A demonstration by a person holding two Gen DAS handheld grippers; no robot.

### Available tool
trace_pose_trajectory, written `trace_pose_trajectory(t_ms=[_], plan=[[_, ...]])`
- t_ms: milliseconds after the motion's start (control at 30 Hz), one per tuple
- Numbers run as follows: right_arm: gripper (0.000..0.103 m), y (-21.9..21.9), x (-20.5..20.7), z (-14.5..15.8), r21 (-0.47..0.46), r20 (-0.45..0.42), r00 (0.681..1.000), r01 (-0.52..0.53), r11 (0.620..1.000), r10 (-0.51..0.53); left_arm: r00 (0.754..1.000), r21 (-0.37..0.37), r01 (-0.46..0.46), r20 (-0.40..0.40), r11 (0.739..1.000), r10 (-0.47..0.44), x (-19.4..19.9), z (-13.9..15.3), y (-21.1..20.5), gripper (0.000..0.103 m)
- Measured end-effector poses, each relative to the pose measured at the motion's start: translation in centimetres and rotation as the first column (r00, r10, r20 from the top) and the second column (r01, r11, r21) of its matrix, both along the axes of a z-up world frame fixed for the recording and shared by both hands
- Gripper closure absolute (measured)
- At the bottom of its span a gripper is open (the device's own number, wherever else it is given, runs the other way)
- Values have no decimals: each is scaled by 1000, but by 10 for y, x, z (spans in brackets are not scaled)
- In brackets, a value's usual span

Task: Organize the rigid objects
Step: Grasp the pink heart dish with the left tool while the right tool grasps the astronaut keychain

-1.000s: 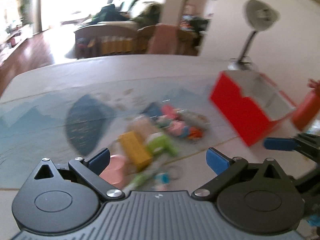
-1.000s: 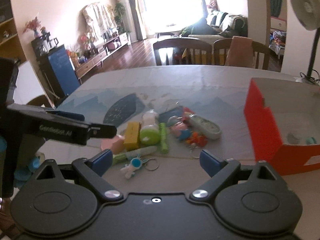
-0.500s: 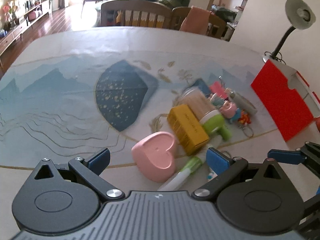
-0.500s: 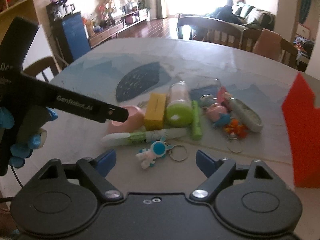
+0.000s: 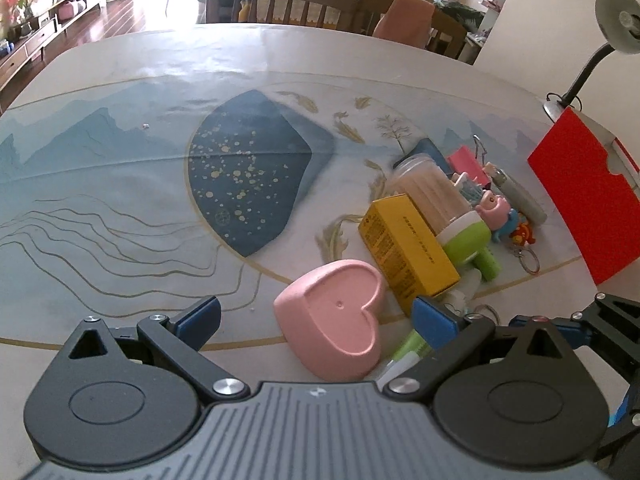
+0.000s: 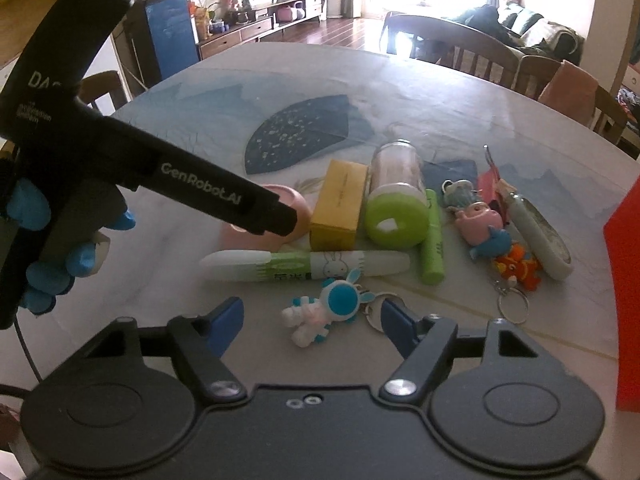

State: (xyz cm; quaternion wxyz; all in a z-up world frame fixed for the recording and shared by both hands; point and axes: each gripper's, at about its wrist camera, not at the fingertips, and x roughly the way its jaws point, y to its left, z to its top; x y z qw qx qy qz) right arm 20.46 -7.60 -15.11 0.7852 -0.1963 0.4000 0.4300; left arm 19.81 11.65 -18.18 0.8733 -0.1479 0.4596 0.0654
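A pile of small items lies on the table. A pink heart-shaped box (image 5: 336,316) sits between the jaws of my left gripper (image 5: 316,318), which is open with neither pad touching it. My right gripper (image 6: 310,318) is closing its jaws; a white and blue astronaut keychain (image 6: 320,312) lies between them, untouched. Behind it lie a white-green marker (image 6: 304,266), a yellow box (image 6: 340,208), a green-lidded jar (image 6: 394,200) and a green tube (image 6: 432,240). In the right wrist view the left gripper's body partly hides the pink heart-shaped box (image 6: 300,204).
A red open box (image 5: 580,196) stands at the right of the table. Near it lie a pig keychain (image 6: 480,220), an orange keychain (image 6: 518,268) and a white oblong case (image 6: 540,236). A gloved hand (image 6: 40,248) holds the left gripper. Chairs line the far edge.
Both grippers have come down closer to the table. The pink heart now lies between the left jaws. The right jaws have narrowed around the astronaut keychain.
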Motion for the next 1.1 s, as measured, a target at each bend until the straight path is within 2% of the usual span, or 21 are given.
trace_pose_trajectory(t_ms=[367, 533, 600, 667, 700, 867, 1100], plan=[[43, 7, -1, -10, -30, 17, 999, -27, 999, 27, 1000, 35, -1, 8, 999, 1, 1, -6, -8, 4], [58, 3, 1, -8, -34, 32, 999, -11, 999, 12, 1000, 61, -8, 15, 998, 7, 0, -5, -13, 16], [59, 2, 1, -7, -32, 26, 1000, -4, 999, 4, 1000, 76, -14, 20, 997, 13, -1, -4, -14, 23], [59, 2, 1, -7, -32, 33, 999, 4, 999, -3, 1000, 80, -16, 24, 997, 14, -2, -3, -16, 34], [59, 1, 1, -7, -32, 36, 999, 5, 999, -4, 1000, 73, -11, 28, 997, 9, -2, -2, -17, 42], [59, -2, 1, -2, -22, 36, 999, 20, 1000, -19, 1000, 87, -9, 27, 996, 7, -2, -1, -21, 43], [59, -18, 3, 13, 3, 24, 998, 54, 999, -54, 999, 56, -22, 32, 998, 20, -7, 5, -19, 44]])
